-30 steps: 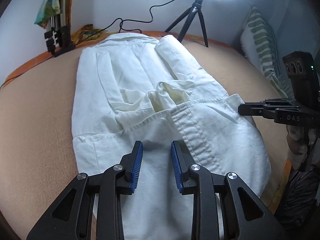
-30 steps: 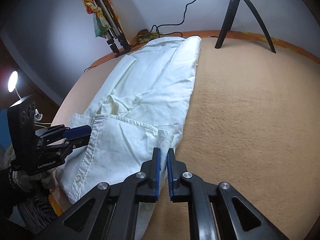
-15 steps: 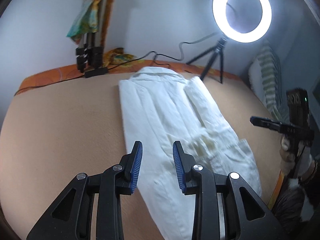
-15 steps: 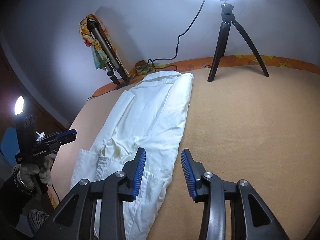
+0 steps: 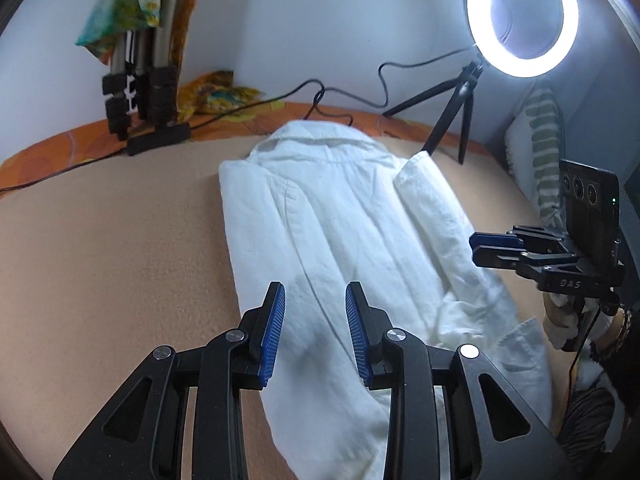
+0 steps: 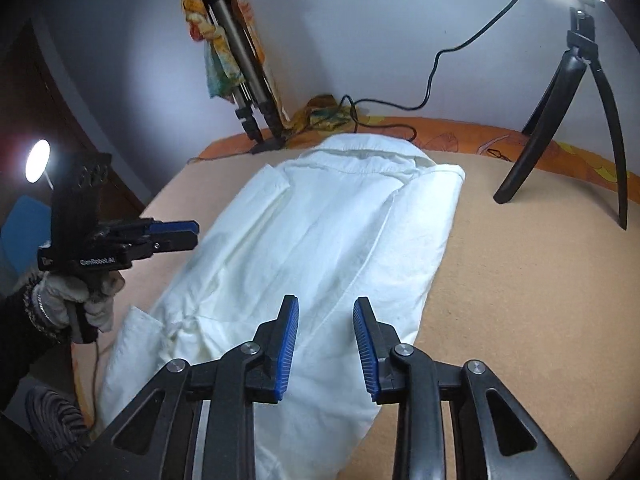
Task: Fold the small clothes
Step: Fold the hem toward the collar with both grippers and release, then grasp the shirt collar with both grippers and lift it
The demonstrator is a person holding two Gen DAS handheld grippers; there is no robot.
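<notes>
A white shirt (image 5: pixel 344 232) lies lengthwise on the tan blanket, collar at the far end, both sides folded inward into a long strip. It also shows in the right wrist view (image 6: pixel 320 240). My left gripper (image 5: pixel 315 300) is open and empty, hovering above the shirt's near half. My right gripper (image 6: pixel 326 312) is open and empty above the shirt's near end. The right gripper shows at the right of the left wrist view (image 5: pixel 496 246), beside the shirt. The left gripper shows at the left of the right wrist view (image 6: pixel 180 232).
A lit ring light (image 5: pixel 524 16) on a black tripod (image 6: pixel 576 120) stands at the far right of the bed. A folded tripod with a colourful cloth (image 6: pixel 236 64) leans at the far wall. Cables run along the orange bed edge (image 5: pixel 60 148). A striped pillow (image 5: pixel 544 152) lies right.
Both grippers let go of the shirt's hem and lifted back. The right gripper went from shut to open. The hem they held now lies flat on the blanket.
</notes>
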